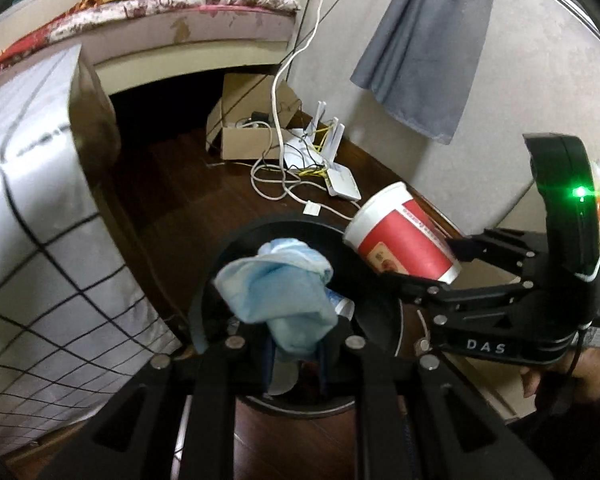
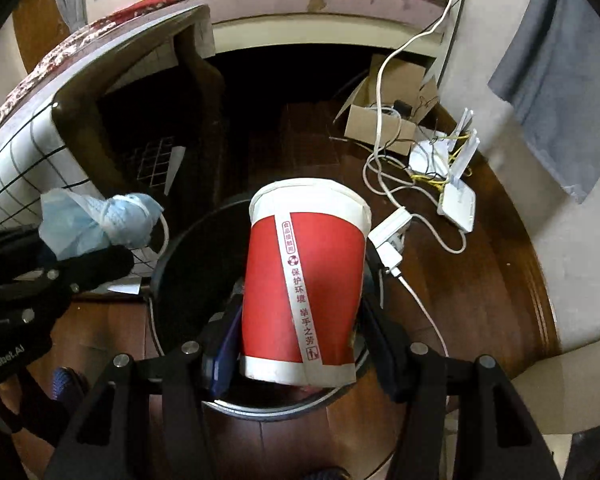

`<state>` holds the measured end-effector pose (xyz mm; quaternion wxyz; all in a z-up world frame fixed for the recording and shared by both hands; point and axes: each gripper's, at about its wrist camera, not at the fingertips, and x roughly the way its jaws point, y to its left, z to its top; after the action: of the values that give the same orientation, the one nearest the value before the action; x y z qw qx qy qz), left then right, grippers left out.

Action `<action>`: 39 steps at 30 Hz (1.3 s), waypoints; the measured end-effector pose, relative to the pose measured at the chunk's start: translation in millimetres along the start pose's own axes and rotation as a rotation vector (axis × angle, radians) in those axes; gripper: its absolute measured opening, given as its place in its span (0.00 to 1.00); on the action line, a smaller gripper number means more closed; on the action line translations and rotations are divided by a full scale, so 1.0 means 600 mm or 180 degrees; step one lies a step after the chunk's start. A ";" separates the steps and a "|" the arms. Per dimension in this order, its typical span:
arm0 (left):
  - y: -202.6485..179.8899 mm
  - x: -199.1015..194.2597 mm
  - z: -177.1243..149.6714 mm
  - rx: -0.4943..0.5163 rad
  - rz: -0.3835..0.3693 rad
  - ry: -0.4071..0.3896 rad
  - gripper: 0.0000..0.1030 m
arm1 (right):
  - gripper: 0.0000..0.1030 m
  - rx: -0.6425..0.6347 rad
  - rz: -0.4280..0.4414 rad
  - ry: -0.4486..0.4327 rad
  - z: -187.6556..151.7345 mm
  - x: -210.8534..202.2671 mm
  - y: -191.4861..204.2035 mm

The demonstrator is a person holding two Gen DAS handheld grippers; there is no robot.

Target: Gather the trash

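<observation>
Both loads hang over the black bin (image 2: 188, 248) on the wooden floor (image 2: 480, 288). The left gripper (image 1: 296, 354) is clamped on a crumpled blue mask (image 1: 280, 288); the right gripper (image 2: 300, 344) squeezes a red paper cup (image 2: 304, 280) by its base, rim pointing away. Best to centre each over the bin's mouth before letting go, cup rim clear of the far edge.

red-and-white cup (image 2: 304, 292), pale blue, perhaps tissue wad (image 1: 278, 300)
</observation>
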<state>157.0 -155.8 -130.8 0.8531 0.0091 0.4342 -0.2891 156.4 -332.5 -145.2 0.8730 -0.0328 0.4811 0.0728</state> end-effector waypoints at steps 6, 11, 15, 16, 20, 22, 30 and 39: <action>0.019 0.014 -0.023 -0.0223 0.0083 0.0061 0.99 | 0.93 -0.0096 -0.0261 0.0165 -0.015 0.049 -0.008; 0.034 0.010 -0.051 -0.0229 0.0421 0.0070 0.99 | 0.99 -0.0112 -0.0380 0.0160 -0.028 0.043 -0.011; 0.040 -0.001 -0.058 -0.0290 0.0562 0.0010 0.99 | 0.99 -0.0146 -0.0411 0.0117 -0.027 0.035 -0.001; 0.039 -0.004 -0.058 -0.0281 0.0587 -0.0008 0.99 | 0.99 -0.0151 -0.0410 0.0108 -0.026 0.036 0.000; 0.042 -0.023 -0.060 -0.0259 0.0654 -0.0081 0.99 | 0.99 -0.0168 -0.0386 0.0031 -0.020 0.025 0.012; 0.044 -0.027 -0.060 -0.0273 0.0677 -0.0099 0.99 | 0.99 -0.0192 -0.0378 -0.0003 -0.017 0.019 0.019; 0.040 -0.050 -0.063 -0.0300 0.0735 -0.0163 0.99 | 0.99 -0.0278 -0.0341 -0.0166 -0.009 -0.017 0.046; 0.034 -0.098 -0.062 -0.0296 0.0827 -0.0229 0.99 | 0.99 -0.0305 -0.0297 -0.0324 -0.007 -0.066 0.072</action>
<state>113.0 -100.2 -115.0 0.8979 0.0153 0.4114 -0.1560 125.3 -294.4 -113.4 0.8962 -0.0933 0.4301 0.0565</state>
